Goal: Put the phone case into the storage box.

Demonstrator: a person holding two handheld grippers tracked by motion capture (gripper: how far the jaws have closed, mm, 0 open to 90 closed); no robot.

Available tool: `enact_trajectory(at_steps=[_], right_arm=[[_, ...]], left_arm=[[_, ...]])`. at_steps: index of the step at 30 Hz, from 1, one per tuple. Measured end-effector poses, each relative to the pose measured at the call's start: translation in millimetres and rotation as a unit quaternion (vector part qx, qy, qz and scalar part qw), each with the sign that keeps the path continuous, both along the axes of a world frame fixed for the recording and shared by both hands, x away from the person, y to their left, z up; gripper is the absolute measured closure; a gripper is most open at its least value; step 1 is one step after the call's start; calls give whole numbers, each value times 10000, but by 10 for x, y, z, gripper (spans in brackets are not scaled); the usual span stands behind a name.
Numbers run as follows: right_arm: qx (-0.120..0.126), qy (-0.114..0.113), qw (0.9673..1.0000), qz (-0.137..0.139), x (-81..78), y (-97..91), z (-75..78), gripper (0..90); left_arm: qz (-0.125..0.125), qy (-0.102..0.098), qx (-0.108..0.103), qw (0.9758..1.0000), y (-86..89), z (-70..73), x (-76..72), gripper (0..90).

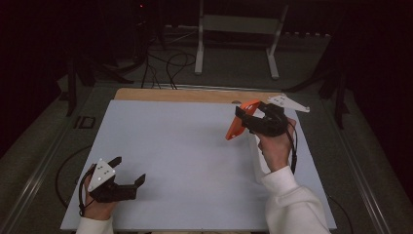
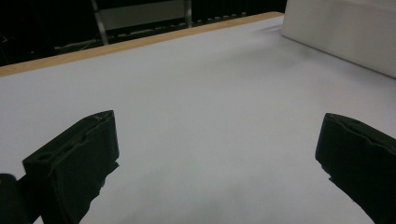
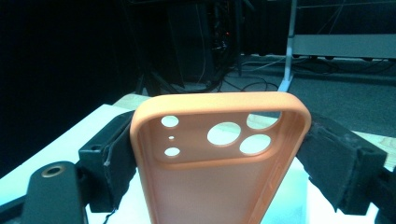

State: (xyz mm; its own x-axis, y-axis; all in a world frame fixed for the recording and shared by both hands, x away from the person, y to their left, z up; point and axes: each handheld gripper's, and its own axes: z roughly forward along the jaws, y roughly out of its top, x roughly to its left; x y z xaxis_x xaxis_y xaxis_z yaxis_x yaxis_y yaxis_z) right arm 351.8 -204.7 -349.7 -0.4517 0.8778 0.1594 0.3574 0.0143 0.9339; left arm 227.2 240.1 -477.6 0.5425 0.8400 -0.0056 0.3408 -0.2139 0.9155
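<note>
**Case held up on the right, free tool well off to the left**

The orange phone case (image 1: pixel 238 123) is off the tabletop (image 1: pixel 185 146), clamped across its width in your right tool (image 1: pixel 252 120), over the far right part of the white surface. In the right gripper view the case (image 3: pixel 219 163) sits between the two black jaws, both pressing on its side edges, with the camera cut-outs at the far end and the hollow inside facing the camera. Its long axis runs along the jaws and away from your hand (in the high view it slants down toward the middle of the tabletop).

Your left tool (image 1: pixel 130 171) is at the near left corner, low over the surface, jaws wide apart with nothing between them; the left gripper view shows bare tabletop between the pads. The case lies forward and to the right of it, well apart, so the right hand is plainly the nearer one.

A long white box (image 2: pixel 341 32) lies on the right side of the tabletop beside your right forearm; whether it is open, or what it holds, cannot be made out.
</note>
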Motion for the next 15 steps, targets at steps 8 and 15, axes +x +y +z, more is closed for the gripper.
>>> enact_trajectory(at_steps=[8, 15], right_arm=[[2, -8, 10000, -44, 27, -17, 16, 169], [-12, -5, 10000, -95, 65, -23, 30, 169]], left_arm=[[37, -46, -24, 10000, 49, -47, -74, 2], [44, -22, -21, 10000, 57, -71, -100, 2]])
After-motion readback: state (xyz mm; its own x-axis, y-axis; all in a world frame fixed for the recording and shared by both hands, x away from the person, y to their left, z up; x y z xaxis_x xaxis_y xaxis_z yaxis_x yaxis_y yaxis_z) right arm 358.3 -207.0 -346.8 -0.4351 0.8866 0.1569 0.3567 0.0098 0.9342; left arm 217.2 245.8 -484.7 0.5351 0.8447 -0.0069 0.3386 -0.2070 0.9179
